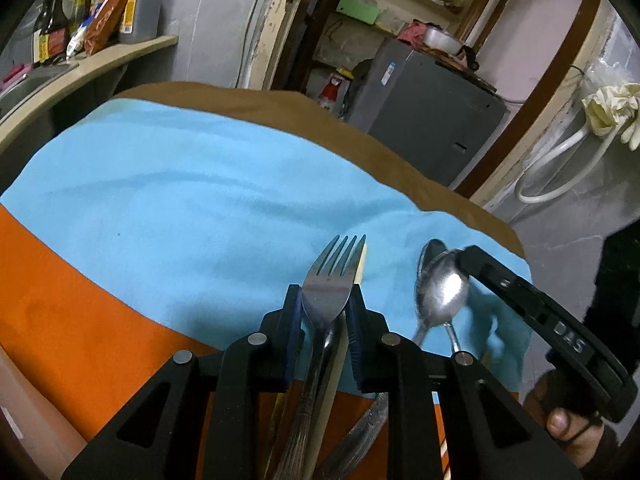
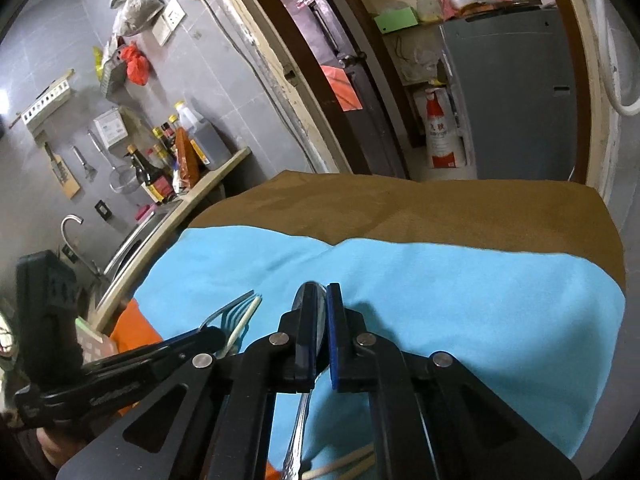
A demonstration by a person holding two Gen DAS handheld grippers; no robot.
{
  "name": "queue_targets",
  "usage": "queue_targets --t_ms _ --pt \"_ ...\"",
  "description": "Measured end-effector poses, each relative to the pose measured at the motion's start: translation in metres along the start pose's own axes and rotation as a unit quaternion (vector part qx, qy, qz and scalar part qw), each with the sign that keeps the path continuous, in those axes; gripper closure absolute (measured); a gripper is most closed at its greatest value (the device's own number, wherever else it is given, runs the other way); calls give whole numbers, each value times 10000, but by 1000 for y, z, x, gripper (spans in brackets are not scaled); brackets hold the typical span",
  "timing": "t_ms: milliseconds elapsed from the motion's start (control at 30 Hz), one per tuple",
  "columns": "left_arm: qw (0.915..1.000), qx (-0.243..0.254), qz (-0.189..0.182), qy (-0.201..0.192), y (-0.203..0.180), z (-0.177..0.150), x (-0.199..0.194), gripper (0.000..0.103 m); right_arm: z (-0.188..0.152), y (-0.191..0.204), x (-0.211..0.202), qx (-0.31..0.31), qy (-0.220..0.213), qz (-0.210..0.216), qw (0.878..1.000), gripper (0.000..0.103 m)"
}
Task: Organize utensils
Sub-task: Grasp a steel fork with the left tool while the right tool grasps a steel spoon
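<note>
My left gripper (image 1: 325,300) is shut on a steel fork (image 1: 332,276) together with a pale chopstick (image 1: 360,268), tines pointing forward above the light blue cloth (image 1: 180,200). My right gripper (image 2: 319,300) is shut on steel spoons (image 2: 316,308), gripped at the bowl with the handle running back under it. In the left wrist view the right gripper (image 1: 464,258) holds two stacked spoons (image 1: 442,292) just right of the fork. In the right wrist view the fork (image 2: 230,312) and the left gripper (image 2: 192,340) show at the left.
The blue cloth lies over an orange cloth (image 1: 80,320) and a brown cover (image 2: 440,208) on the table. More utensil handles (image 1: 360,432) and wooden chopsticks (image 2: 344,464) lie below the grippers. A counter with sauce bottles (image 1: 80,16) and a sink (image 2: 132,240) stands at the left.
</note>
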State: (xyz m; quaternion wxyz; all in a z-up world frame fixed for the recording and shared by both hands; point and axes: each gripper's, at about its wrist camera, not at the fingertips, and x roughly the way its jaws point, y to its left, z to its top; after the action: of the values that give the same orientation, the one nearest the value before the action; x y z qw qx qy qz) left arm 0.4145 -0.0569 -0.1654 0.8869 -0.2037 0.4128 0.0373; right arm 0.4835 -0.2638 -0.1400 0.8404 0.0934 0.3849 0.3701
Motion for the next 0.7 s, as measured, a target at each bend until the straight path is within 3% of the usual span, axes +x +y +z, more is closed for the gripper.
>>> queue_targets --t_ms 267,367,700 --pt "9998 -159 63 102 8 3 0 94 -6 -6 0 312 139 258 9991 99" --pt "9997 -137 168 86 8 2 -2 102 -11 -10 7 464 400 352 9975 97" --pt "9995 -227 206 52 7 1 1 102 -10 -6 22 445 675 539 9953 94"
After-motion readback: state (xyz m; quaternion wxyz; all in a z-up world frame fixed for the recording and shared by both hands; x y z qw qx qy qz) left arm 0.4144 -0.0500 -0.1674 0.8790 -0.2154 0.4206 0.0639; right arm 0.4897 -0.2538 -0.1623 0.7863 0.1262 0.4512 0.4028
